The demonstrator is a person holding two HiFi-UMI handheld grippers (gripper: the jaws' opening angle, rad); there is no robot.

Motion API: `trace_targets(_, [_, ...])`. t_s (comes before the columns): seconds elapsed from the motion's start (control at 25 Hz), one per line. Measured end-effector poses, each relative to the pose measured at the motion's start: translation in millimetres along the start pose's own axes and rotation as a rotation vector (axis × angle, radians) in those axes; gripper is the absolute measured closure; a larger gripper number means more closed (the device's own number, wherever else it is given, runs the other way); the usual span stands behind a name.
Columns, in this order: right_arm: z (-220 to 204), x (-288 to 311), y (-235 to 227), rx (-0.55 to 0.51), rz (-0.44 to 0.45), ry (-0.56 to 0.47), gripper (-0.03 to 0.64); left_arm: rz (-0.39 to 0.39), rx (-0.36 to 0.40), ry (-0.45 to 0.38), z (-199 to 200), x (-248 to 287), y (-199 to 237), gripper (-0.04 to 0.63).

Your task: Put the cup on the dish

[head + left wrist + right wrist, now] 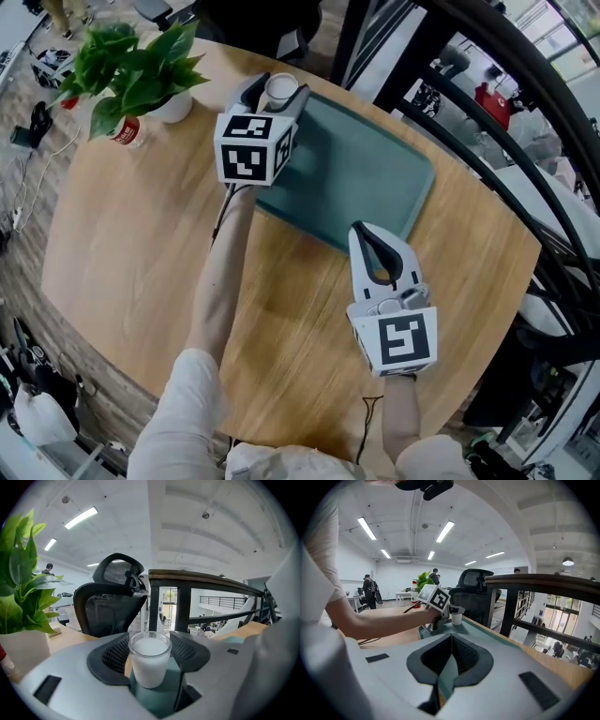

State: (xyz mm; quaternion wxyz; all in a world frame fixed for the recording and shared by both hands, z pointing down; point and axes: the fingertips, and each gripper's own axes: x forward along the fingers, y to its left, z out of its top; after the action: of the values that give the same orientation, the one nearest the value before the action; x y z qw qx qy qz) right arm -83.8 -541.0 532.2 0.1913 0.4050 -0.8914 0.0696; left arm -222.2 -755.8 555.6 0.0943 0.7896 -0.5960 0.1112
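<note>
A small clear cup with a white filling stands upright between the jaws of my left gripper, which is shut on it. In the left gripper view the cup fills the gap of the gripper, with both dark pads against its sides. It is over the far left corner of the teal dish, a flat rectangular tray; whether its base touches the dish I cannot tell. My right gripper is shut and empty, its tip at the dish's near edge. From the right gripper view the cup shows small beyond the shut gripper.
A potted green plant and a red can stand at the round wooden table's far left. A black office chair and a dark railing lie beyond the table's far edge.
</note>
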Motion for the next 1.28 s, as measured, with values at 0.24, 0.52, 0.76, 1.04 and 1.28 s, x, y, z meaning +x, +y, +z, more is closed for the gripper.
trace_targets(0.24, [10.9,-3.0,3.8,0.003,-0.003,-0.025,0.598,-0.007,-0.031,-0.020,5.9,-4.1,-1.6,0.319])
trace_targets(0.52, [55.1,-25.2,5.6,-0.061,-0.021,-0.113,0.598,-0.037,0.045,-0.111,71.1,-42.3,-25.3,0.319])
trace_targets(0.76, [122.9,-79.3,17.3,-0.093,-0.083,-0.255,0.598,-0.059,0.072,-0.280,155.5,-145.1,-72.1,0.355])
trace_targets(1.04, [186.7,-188.4,47.0,-0.105,-0.148,-0.444,0.598,-0.062,0.111,-0.508,232.1,-313.3,-140.7,0.573])
trace_targets(1.28, [202.9,-285.1,64.3,-0.087,-0.222,-0.584,0.598,-0.063,0.108,-0.618,244.7,-441.9,-199.9,0.586])
